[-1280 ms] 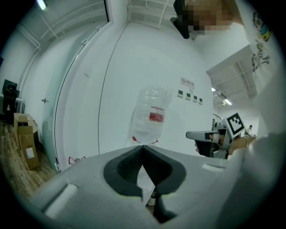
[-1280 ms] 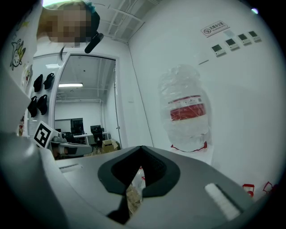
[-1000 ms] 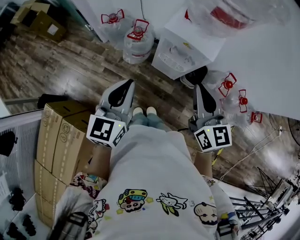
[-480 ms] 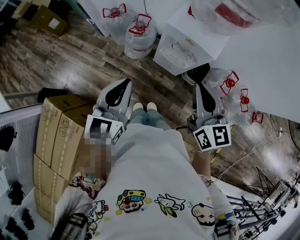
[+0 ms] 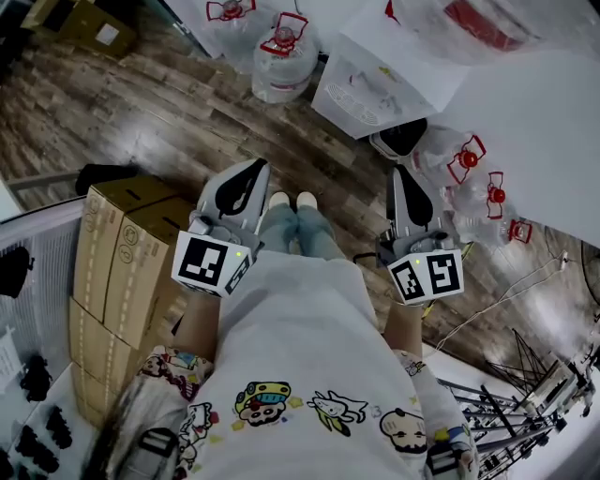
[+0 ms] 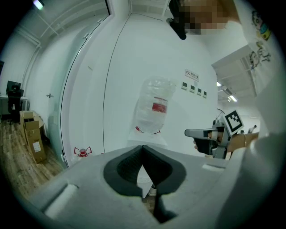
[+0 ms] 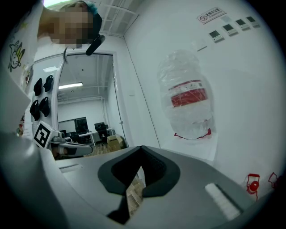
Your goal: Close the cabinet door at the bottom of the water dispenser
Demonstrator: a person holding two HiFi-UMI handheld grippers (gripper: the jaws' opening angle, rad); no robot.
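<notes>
Facing white water dispenser [image 5: 375,84] by the wall, topped with an upturned clear jug [image 5: 487,19], fill unreadable; bottom cabinet door hidden in every view. Flanked by red-capped floor jugs [image 5: 281,61], seemingly empty. Holding left gripper [image 5: 258,171] and right gripper [image 5: 399,175] out front, well apart, tilted slightly downward toward the dispenser, fingers [image 6: 127,167] closed on nothing.

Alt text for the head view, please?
Looking steeply down, a standing person holds the left claw and right claw, both shut and empty, toward a white water dispenser. Spare water bottles stand on the wood floor beside it; cardboard boxes sit at left.
</notes>
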